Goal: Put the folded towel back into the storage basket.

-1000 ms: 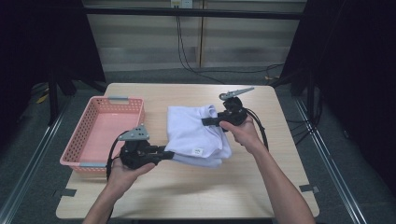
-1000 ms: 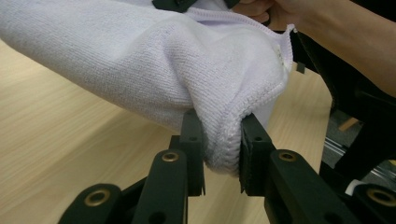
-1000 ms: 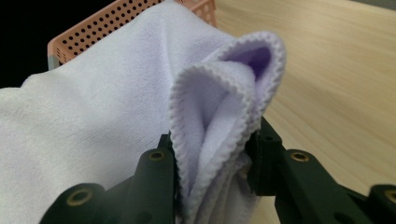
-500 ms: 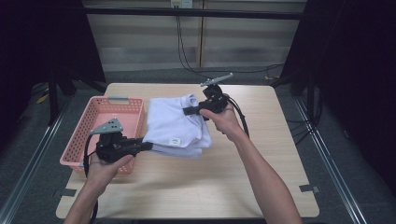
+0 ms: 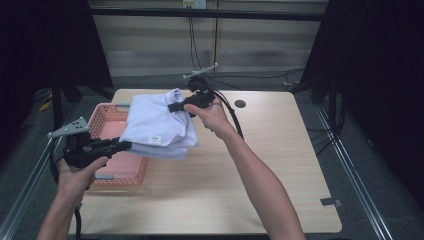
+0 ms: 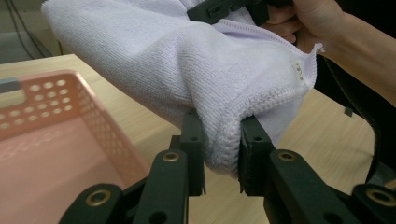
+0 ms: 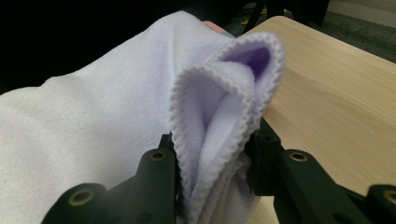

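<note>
I hold the folded towel (image 5: 159, 125) off the table (image 5: 280, 165), partly over the basket (image 5: 107, 125). My left gripper (image 6: 222, 158) is clamped on its near folded edge, my right gripper (image 7: 212, 163) on the far edge. Both bites look shallow: the cloth bulges out past the jaws, so a tug sideways could pull an edge free and let the folds drop open. The hanging side could also catch the basket's rim and land half outside.
</note>
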Demonstrator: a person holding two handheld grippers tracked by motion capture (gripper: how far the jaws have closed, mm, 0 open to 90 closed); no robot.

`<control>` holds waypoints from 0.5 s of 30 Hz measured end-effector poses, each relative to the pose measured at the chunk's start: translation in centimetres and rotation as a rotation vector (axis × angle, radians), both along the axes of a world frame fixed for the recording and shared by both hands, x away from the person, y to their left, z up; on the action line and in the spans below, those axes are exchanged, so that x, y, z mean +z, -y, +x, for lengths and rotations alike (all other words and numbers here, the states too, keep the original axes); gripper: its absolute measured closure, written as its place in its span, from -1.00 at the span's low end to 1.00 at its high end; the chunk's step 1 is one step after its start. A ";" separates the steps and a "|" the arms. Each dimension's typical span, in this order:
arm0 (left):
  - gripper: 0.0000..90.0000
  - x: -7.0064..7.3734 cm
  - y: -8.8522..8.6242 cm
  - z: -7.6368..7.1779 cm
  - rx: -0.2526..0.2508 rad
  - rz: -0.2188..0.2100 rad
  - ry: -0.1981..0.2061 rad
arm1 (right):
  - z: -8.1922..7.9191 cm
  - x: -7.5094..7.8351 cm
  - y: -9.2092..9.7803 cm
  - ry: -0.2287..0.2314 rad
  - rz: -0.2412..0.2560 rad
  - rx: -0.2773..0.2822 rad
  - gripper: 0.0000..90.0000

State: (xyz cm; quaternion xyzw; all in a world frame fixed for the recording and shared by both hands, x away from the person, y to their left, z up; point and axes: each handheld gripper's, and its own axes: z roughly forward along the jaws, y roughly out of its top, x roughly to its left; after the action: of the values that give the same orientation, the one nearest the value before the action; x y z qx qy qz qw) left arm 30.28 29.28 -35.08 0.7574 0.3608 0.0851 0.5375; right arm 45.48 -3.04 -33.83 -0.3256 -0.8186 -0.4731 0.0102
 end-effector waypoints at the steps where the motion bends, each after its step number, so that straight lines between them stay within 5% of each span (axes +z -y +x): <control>1: 0.68 0.0 -0.7 0.0 0.013 -0.009 -0.001 | 0.1 0.0 -0.5 -0.003 0.002 0.000 0.52; 15: 0.69 -0.5 -7.6 -0.4 0.155 -0.028 -0.026 | 1.3 -0.4 -8.4 -0.030 -0.010 0.022 0.54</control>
State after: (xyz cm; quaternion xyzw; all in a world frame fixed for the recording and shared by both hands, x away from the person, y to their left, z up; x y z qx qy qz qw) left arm 29.92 36.83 -35.62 0.7207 0.4264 0.1114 0.5351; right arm 46.74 5.41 -34.21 -0.3237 -0.8242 -0.4639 0.0259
